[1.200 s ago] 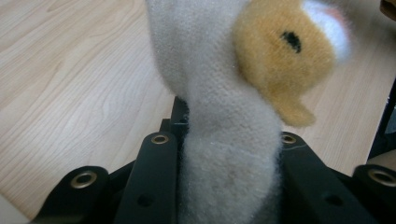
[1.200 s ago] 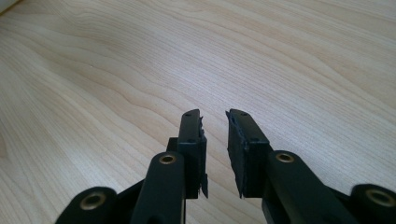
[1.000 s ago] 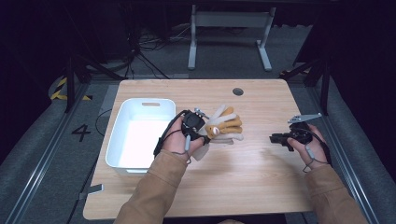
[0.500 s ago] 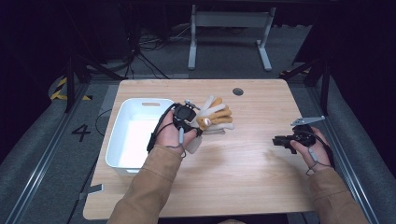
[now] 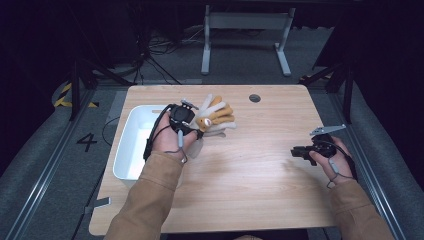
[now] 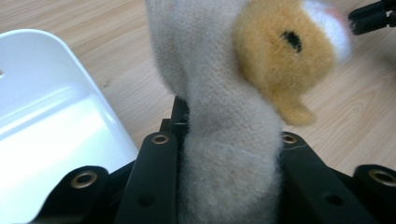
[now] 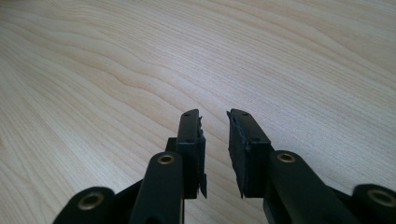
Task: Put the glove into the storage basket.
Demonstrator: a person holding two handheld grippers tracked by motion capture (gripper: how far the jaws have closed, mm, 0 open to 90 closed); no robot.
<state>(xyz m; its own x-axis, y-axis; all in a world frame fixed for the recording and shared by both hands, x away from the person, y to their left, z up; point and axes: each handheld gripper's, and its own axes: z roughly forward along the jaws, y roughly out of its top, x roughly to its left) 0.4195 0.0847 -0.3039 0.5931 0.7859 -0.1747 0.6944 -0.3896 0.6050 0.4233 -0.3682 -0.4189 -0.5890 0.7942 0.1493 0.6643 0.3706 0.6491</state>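
Two grippers: left gripper (image 6: 229,186) pinched a plush toy (image 6: 233,93); right gripper (image 7: 215,154) held empty, jaws slightly apart.
Toy position: lifted just beside the white bin (image 5: 131,145).
Progress: toy grasped; placing it in the bin likely remained.

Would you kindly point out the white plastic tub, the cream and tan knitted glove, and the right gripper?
White plastic tub (image 5: 131,134): high view, inner floor.
Cream and tan knitted glove (image 5: 219,116): high view, tan part.
Right gripper (image 5: 296,150): high view, between its fingers.
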